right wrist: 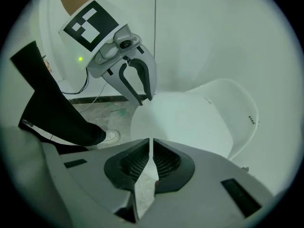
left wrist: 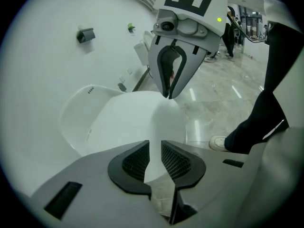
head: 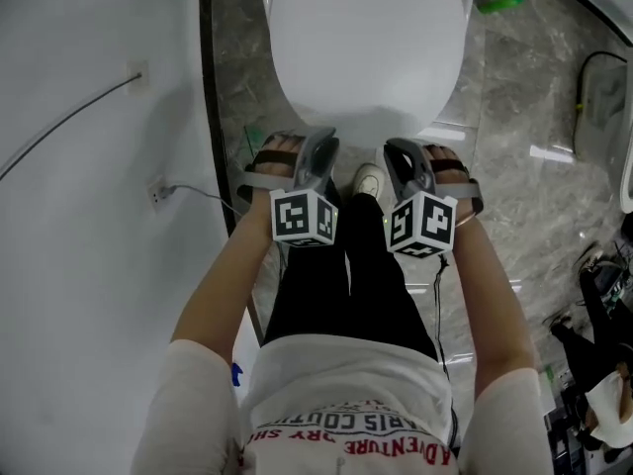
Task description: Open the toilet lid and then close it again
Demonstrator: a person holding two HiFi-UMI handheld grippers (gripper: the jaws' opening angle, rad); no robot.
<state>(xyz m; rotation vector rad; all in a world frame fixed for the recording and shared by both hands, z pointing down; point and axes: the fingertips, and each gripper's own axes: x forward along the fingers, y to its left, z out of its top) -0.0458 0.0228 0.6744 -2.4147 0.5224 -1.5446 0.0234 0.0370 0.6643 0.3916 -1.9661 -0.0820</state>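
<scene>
The white toilet lid (head: 366,47) lies ahead of me, its front edge toward my feet. My left gripper (head: 318,139) and right gripper (head: 398,146) both sit at that front edge, a hand's width apart. In the left gripper view the lid's (left wrist: 123,122) rim fills the gap between the left gripper's (left wrist: 155,151) dark pads. In the right gripper view the right gripper (right wrist: 152,151) is pinched on the lid's (right wrist: 185,122) thin rim. The front of the lid looks slightly raised off the bowl (right wrist: 237,118).
A white wall (head: 79,166) with a socket and cable (head: 158,194) runs close on the left. My black trouser legs and white shoe (head: 368,181) stand just behind the grippers. Grey marble floor (head: 524,117) spreads to the right, with a green object (head: 504,3) on it.
</scene>
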